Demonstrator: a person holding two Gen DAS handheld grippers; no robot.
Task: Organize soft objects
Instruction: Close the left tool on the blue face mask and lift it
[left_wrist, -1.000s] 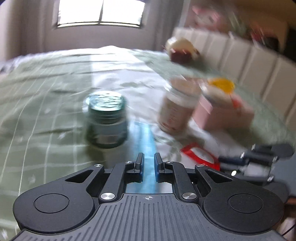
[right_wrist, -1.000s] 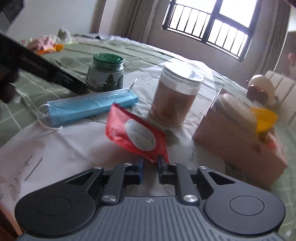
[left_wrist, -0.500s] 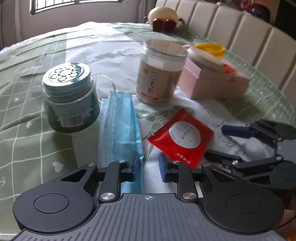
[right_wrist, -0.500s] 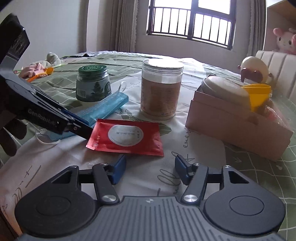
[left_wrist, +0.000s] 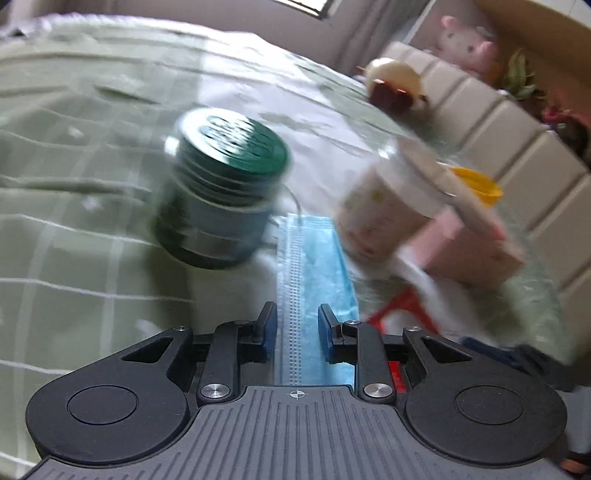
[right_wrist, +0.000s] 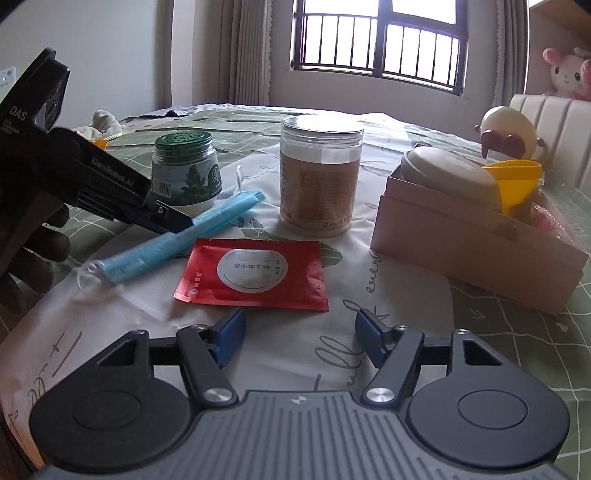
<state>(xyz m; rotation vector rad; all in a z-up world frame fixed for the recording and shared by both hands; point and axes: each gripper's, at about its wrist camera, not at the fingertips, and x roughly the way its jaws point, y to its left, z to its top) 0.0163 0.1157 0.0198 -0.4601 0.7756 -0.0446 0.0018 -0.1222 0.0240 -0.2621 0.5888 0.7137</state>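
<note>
Early going: the folded blue pleated face mask (right_wrist: 177, 236) and flat red foil sachet (right_wrist: 255, 273) are both lying mid-table, unsorted. The left gripper (left_wrist: 295, 328) is opening astride the mask, pads clear; the right gripper (right_wrist: 299, 339) is spreading wide, empty, just short of the sachet.

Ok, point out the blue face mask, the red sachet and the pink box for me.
blue face mask (right_wrist: 173, 242), right wrist view, mid pleats.
red sachet (right_wrist: 255, 271), right wrist view, white oval label.
pink box (right_wrist: 476, 254), right wrist view, front wall.

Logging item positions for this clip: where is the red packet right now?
In the right wrist view, the red packet lies flat on the table just ahead of the right gripper, between the blue face mask and the pink box.
</note>
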